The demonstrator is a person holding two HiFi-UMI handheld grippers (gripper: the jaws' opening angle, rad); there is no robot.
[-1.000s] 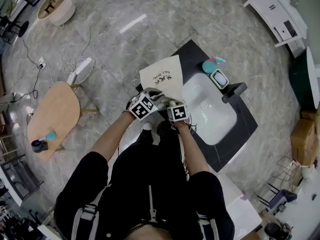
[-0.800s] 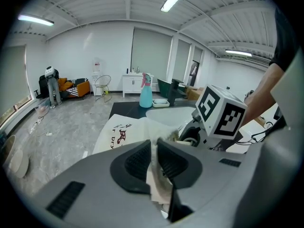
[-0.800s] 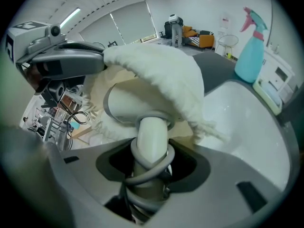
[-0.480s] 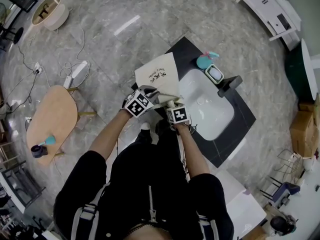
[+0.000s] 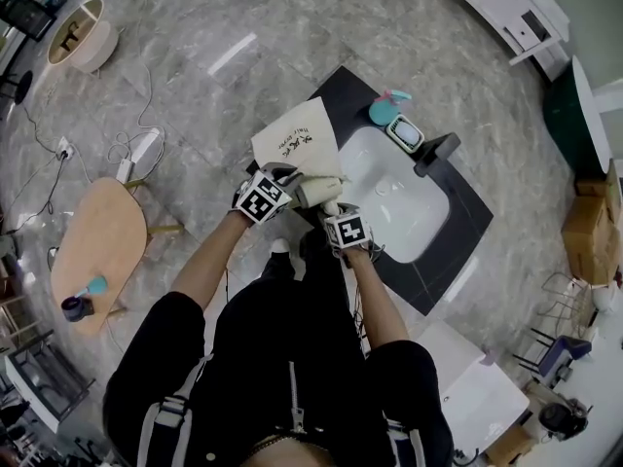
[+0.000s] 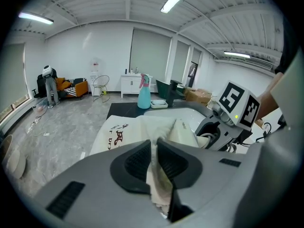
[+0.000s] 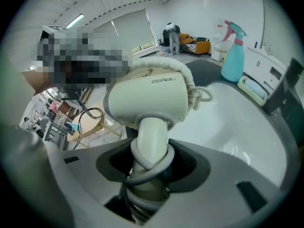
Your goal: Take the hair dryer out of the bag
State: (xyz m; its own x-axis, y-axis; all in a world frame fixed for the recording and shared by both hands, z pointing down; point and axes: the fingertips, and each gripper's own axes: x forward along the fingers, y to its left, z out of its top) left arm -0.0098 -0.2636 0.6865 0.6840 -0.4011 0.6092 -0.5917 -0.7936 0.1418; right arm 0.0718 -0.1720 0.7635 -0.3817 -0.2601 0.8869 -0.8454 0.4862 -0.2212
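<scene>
The left gripper (image 6: 153,161) is pinching the mouth of the cream cloth drawstring bag (image 5: 297,136), which is lying on the black stone counter (image 5: 352,95) beside the white oval sink basin (image 5: 407,207). The right gripper (image 7: 147,175) is clamping the handle of the cream plastic hair dryer (image 7: 147,99), whose front end is sitting inside the bag's mouth. A teal spray bottle (image 5: 383,111) is standing at the counter's far corner, and grey marble floor (image 5: 292,27) is stretching all around.

Black zipped top (image 5: 292,358) (short sleeves (image 5: 177,327))
</scene>
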